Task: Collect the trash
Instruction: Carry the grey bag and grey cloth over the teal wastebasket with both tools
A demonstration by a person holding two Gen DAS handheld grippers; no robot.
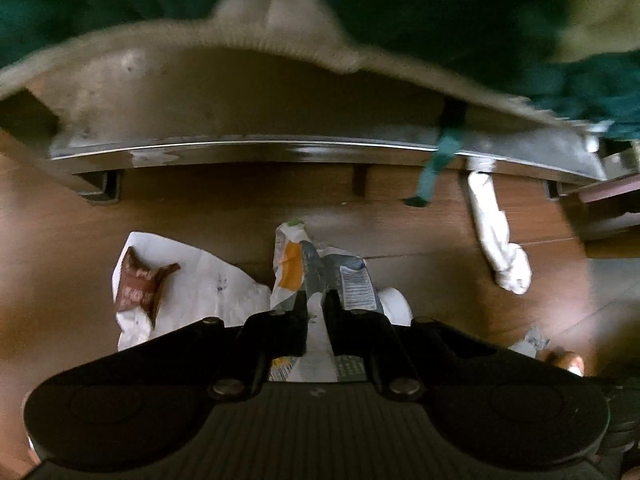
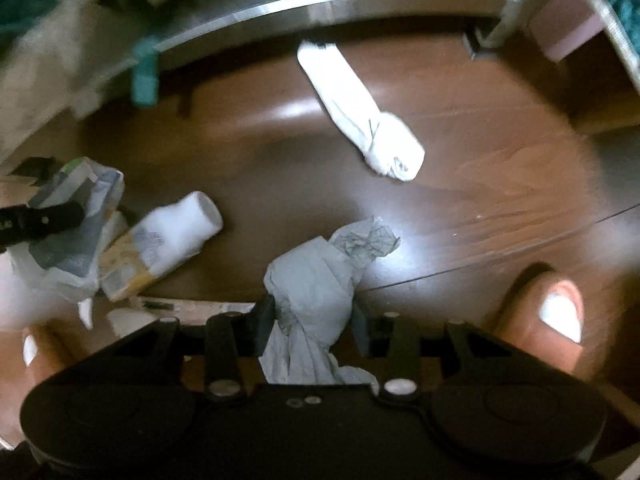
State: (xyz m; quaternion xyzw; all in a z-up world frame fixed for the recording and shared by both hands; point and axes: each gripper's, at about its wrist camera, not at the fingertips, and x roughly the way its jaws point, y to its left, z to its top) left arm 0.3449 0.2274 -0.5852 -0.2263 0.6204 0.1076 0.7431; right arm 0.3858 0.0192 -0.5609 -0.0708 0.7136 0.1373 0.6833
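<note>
Left wrist view: left gripper (image 1: 316,300) pinching a crinkled wrapper (image 1: 296,256), white with an orange patch and grey-blue print, jaws pressed nearly together on it. Left of it, a flat white bag (image 1: 200,284) bearing a brown wrapper (image 1: 140,284), twisted at the waist. Behind the right jaw, part of a white cup (image 1: 398,306). Far right, a long rolled white paper (image 1: 496,236) on glossy brown wood floor (image 1: 60,232). Beyond, a curved metal rail (image 1: 260,148) on short feet, pale fabric and dark green cloth (image 1: 440,8) above, a green strap (image 1: 436,168) hanging over the rail.

Right wrist view: right gripper (image 2: 312,320) about half spread, clamping a crumpled grey tissue (image 2: 312,280), soft and creased, one end twisted upward, nothing seen under it but floor. Seen only here: the cup whole, a white cylinder lying on its side at left, beside an orange-and-grey carton scrap (image 2: 124,272); left gripper's dark finger (image 2: 44,220) entering from the left edge on the wrapper. Rolled paper far centre. Open bare floor right of the tissue up to a dark floor seam (image 2: 520,248). Everything motion-blurred.
</note>
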